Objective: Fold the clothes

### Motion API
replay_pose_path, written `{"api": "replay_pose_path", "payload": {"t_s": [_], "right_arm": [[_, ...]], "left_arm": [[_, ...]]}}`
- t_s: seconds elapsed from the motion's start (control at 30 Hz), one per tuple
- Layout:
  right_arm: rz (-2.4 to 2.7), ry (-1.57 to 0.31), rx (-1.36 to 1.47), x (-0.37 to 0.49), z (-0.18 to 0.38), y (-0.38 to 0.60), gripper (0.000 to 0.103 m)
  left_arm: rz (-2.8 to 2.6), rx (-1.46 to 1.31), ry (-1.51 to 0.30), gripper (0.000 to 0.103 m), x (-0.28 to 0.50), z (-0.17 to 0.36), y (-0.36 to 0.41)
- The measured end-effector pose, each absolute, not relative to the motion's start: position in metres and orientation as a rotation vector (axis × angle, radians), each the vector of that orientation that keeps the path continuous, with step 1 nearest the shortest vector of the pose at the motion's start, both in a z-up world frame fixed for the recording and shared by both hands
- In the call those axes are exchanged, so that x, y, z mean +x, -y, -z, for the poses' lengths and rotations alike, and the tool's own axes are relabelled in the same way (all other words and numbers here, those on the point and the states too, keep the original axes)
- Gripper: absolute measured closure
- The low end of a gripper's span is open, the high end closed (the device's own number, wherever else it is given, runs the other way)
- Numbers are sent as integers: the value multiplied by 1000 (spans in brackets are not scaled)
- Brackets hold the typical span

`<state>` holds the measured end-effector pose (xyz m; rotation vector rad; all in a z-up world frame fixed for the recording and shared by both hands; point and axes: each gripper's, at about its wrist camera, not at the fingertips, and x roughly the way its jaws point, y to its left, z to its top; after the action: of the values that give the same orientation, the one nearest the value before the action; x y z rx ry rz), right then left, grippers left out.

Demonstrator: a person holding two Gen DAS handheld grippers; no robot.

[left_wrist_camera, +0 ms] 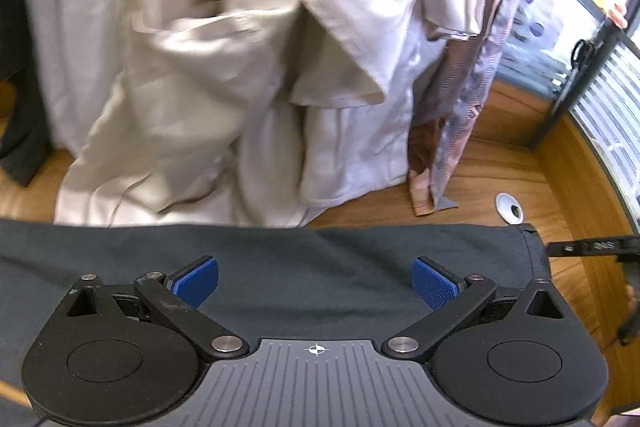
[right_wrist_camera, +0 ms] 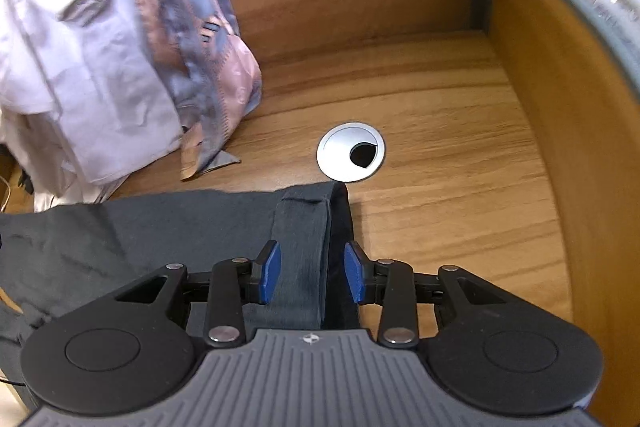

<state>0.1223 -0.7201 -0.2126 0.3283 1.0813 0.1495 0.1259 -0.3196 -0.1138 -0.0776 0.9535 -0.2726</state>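
Dark grey cloth point(left_wrist_camera: 280, 259) is what your left gripper point(left_wrist_camera: 316, 283) looks down on in the left wrist view: the garment lies as a long band running side to side across the wooden desk point(left_wrist_camera: 500, 167), directly beneath the fingers. The blue pads point(left_wrist_camera: 434, 287) stand wide apart and press on nothing. The band's right end point(left_wrist_camera: 532, 239) sits well off to the right of this gripper, where part of the other tool point(left_wrist_camera: 592, 247) pokes in. Beyond the garment rises a pile of cream clothes point(left_wrist_camera: 200, 67) with a patterned pink and grey piece point(left_wrist_camera: 472, 87) hanging at its right.

From the right wrist view, you see what the left one cannot: the right gripper point(right_wrist_camera: 312, 275) straddles a narrow folded strip point(right_wrist_camera: 304, 247) at that end of the garment, its length running away from you toward a silver cable hole point(right_wrist_camera: 351, 151) just past the hem. The jaws are partly closed, yet a gap shows beside each pad point(right_wrist_camera: 270, 271), so nothing is gripped. Your right hand looks better placed for the end; I judge the next pinch belongs there.
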Motion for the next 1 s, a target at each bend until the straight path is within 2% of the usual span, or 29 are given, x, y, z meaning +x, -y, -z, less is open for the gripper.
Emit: {"api": "replay_pose_path", "payload": {"t_s": [0.1,0.13,0.17,0.2,0.27,0.57,0.77,1.0], "right_arm": [[-180,-1102,374,142,228,720,64],[-188,-1104,382,145,230,720,69],[-189,-1096,382,144,231,719,84],[-199,-1084,385,142,228,720,90],[-219,-1057,402,134,222,722,95],[-285,-1025,378,43,177,677,98],[-282,-1051,325,3,193,640,99],[-258,-1032,243,-16,202,624,99]], "left_arm": [[292,-52,-965,0,139,119,332],[295,-40,-972,0,143,122,335],[299,-29,-980,0,147,125,338],[307,-17,-988,0,151,128,341],[320,12,-1002,0,158,134,346],[379,71,-1036,0,180,148,353],[548,192,-1014,0,185,150,374],[1011,446,-959,0,181,150,430]]}}
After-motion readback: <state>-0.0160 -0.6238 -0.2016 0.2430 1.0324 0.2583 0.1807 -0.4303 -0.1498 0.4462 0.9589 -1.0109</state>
